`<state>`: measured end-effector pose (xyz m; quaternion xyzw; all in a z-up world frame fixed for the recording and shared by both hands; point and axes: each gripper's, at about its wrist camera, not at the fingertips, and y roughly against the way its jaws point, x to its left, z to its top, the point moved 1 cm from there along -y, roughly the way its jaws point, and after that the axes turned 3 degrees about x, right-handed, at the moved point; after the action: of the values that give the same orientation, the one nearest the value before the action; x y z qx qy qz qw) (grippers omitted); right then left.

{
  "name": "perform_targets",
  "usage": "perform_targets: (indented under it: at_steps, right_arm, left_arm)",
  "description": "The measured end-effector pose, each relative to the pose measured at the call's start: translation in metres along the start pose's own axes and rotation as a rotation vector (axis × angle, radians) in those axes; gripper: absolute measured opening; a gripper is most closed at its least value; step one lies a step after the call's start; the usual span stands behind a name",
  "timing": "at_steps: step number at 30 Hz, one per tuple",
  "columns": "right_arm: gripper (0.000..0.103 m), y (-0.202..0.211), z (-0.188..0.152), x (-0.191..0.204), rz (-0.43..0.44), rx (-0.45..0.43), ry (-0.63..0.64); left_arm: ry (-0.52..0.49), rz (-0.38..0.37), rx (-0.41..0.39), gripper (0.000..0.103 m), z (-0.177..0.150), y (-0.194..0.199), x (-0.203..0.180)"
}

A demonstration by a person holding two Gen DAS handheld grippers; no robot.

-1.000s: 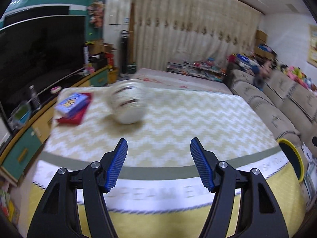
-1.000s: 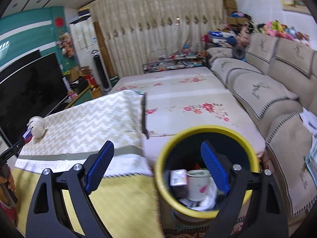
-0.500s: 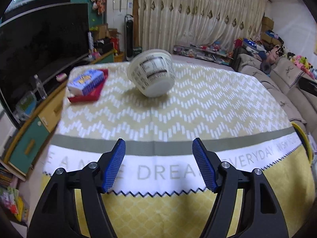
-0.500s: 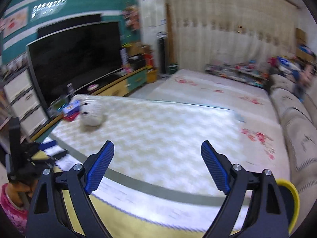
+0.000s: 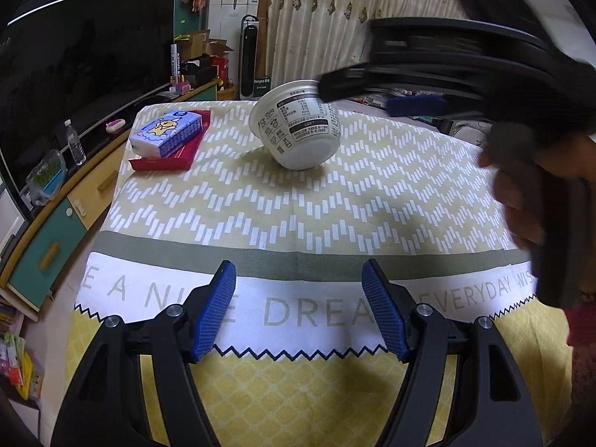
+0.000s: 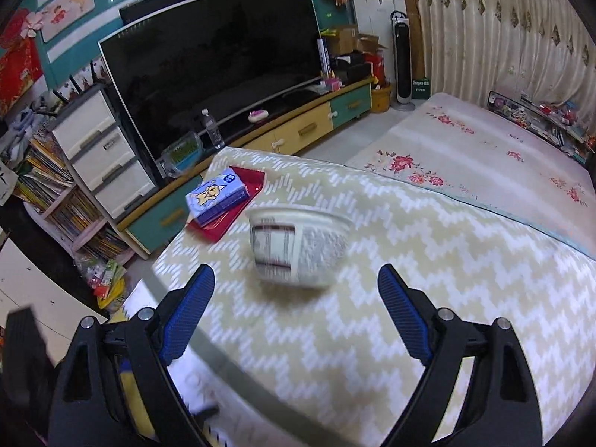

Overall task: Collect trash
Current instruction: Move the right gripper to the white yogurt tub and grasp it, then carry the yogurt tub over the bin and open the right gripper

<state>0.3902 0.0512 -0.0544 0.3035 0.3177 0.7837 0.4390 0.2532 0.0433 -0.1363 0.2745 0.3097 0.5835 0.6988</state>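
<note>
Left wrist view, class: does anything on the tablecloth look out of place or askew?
Yes. The white paper cup lies tipped on its side on the zigzag tablecloth, its base facing the camera. The tissue pack sits neatly on its red tray.

White cup [image 5: 298, 130] lies tipped on patterned tablecloth [image 5: 335, 205].

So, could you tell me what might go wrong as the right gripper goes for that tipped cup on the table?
The cup lies on its side on the tablecloth, so it could roll away when touched. The right gripper, open, looks blurred in the left view, so it may overshoot. Its rim sits near the tissue pack on the red tray, which could get knocked.
</note>
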Motion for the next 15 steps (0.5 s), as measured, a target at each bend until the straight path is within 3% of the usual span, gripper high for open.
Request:
perform_targets:
  at_steps: [11,12,15]
  right_arm:
    - [0.085,-0.05,0.012,0.002,-0.054,0.053,-0.032]
    - [0.075,-0.055,0.012,0.003,-0.057,0.061,-0.035]
    - [0.074,-0.055,0.01,0.005,-0.068,0.065,-0.038]
  left_arm:
    - [0.001,-0.014,0.014,0.07,0.0,-0.002,-0.001]
    - [0.0,-0.015,0.014,0.07,0.001,-0.002,-0.001]
    - [0.0,-0.017,0.016,0.07,0.001,-0.002,-0.001]
